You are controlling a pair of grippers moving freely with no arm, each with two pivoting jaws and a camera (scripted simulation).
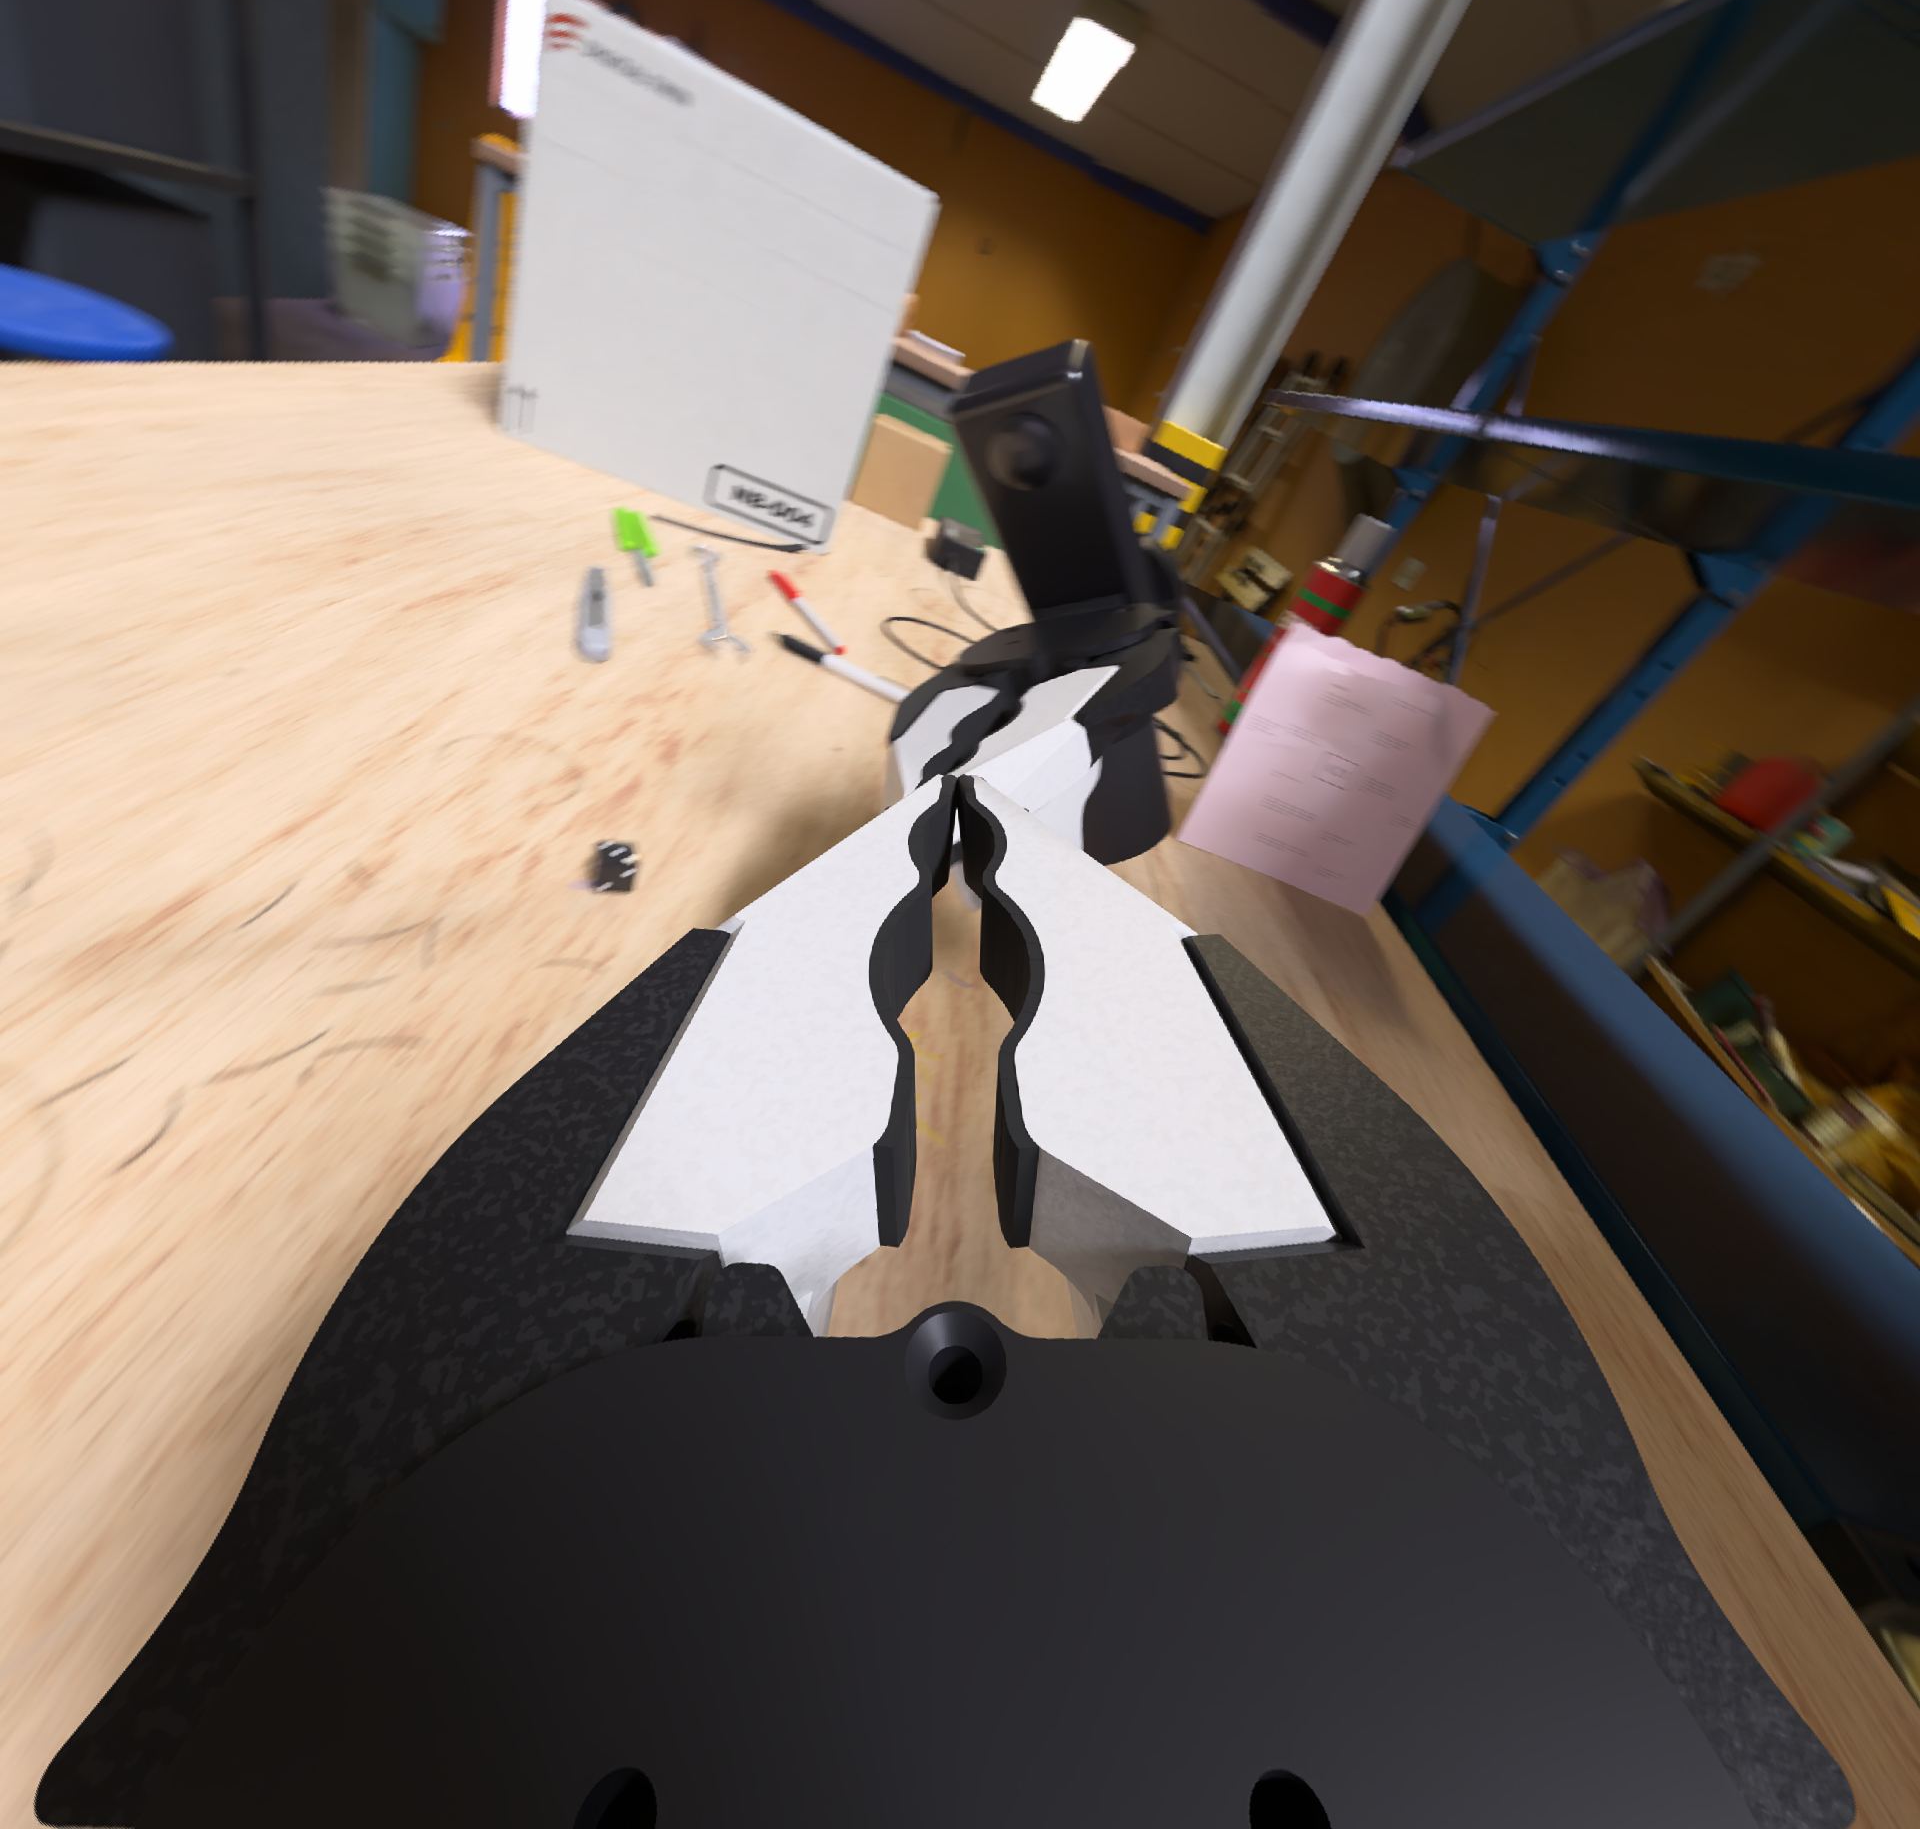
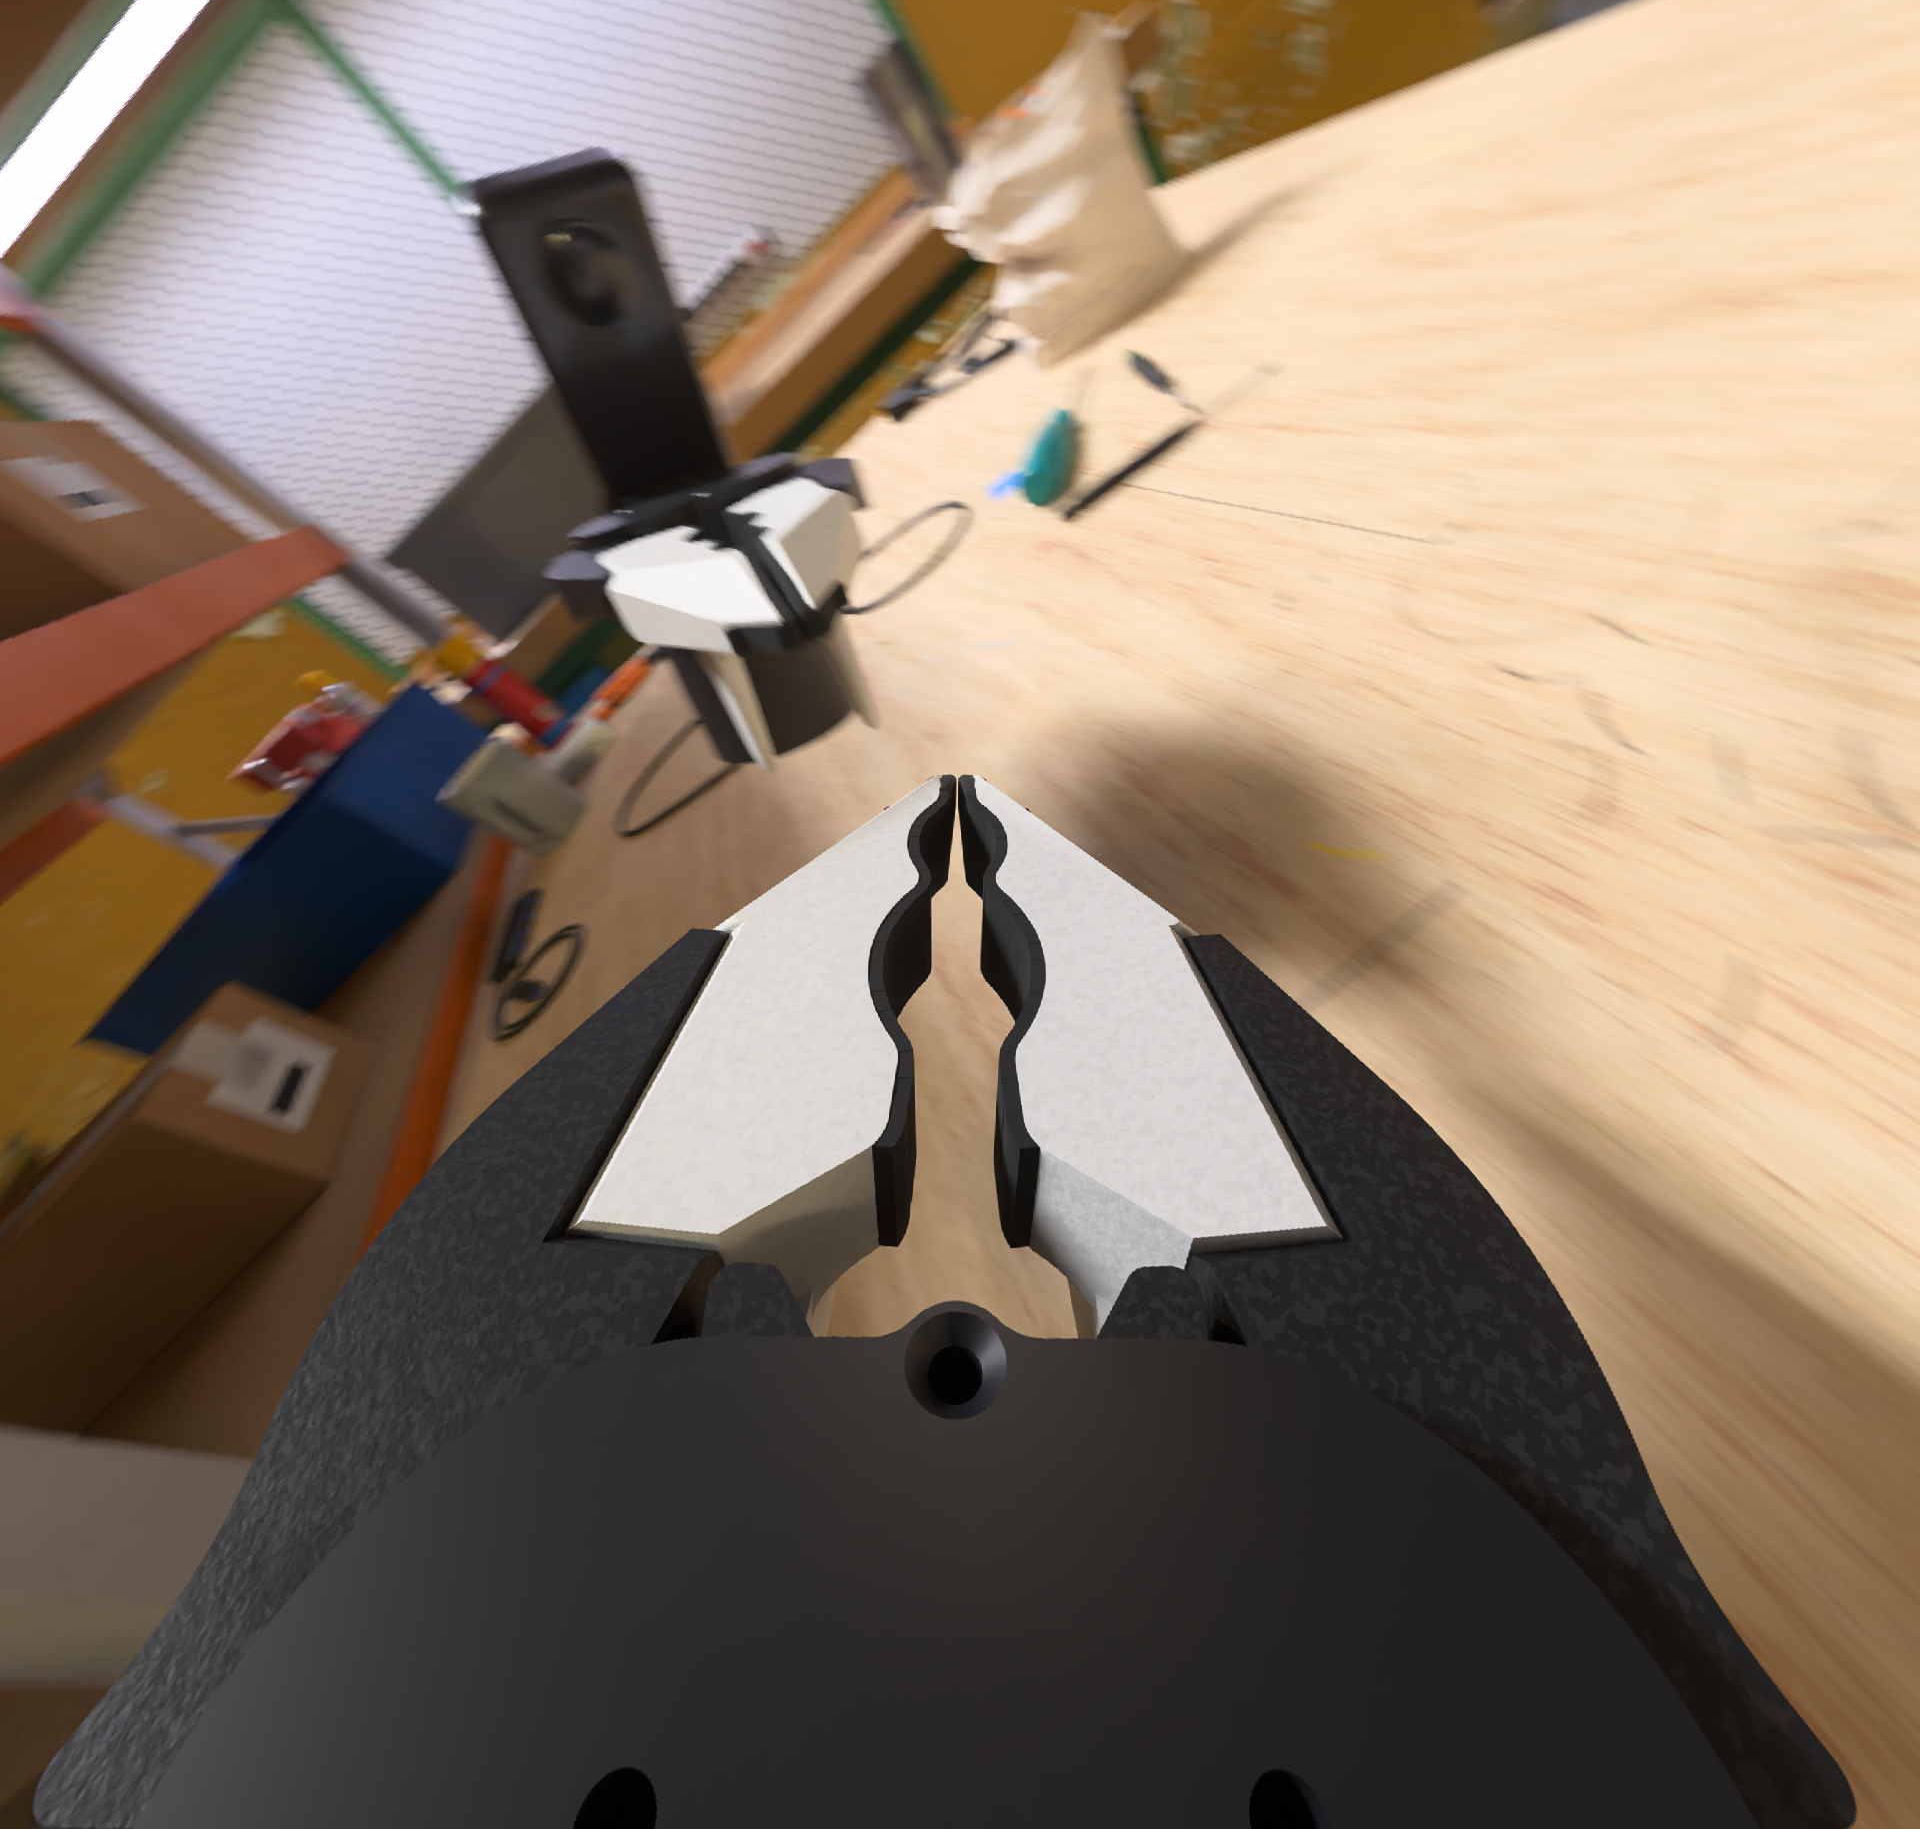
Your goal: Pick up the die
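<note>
On the wooden table (image 1: 260,636), a small dark die (image 1: 613,866) lies left of the left gripper (image 1: 956,787). Both the left gripper and the right gripper (image 2: 956,782) have fingertips together, holding nothing. Left looks nearer.

A scuffed light wooden workbench (image 1: 260,636) carries a small dark die (image 1: 613,865) at mid-distance. Farther off are laid a utility knife (image 1: 592,616), a green-handled screwdriver (image 1: 632,538), a wrench (image 1: 715,600) and two markers (image 1: 805,610). A white box (image 1: 717,273) stands at the far edge, and a pink sheet (image 1: 1335,771) is seen at the right edge.

On my wooden bench (image 1: 260,636) lay a green screwdriver (image 1: 632,537), utility knife (image 1: 592,616), wrench (image 1: 714,603) and two markers (image 1: 805,610); behind them stood a white box (image 1: 707,262), a pink sheet (image 1: 1335,761) at the edge.
</note>
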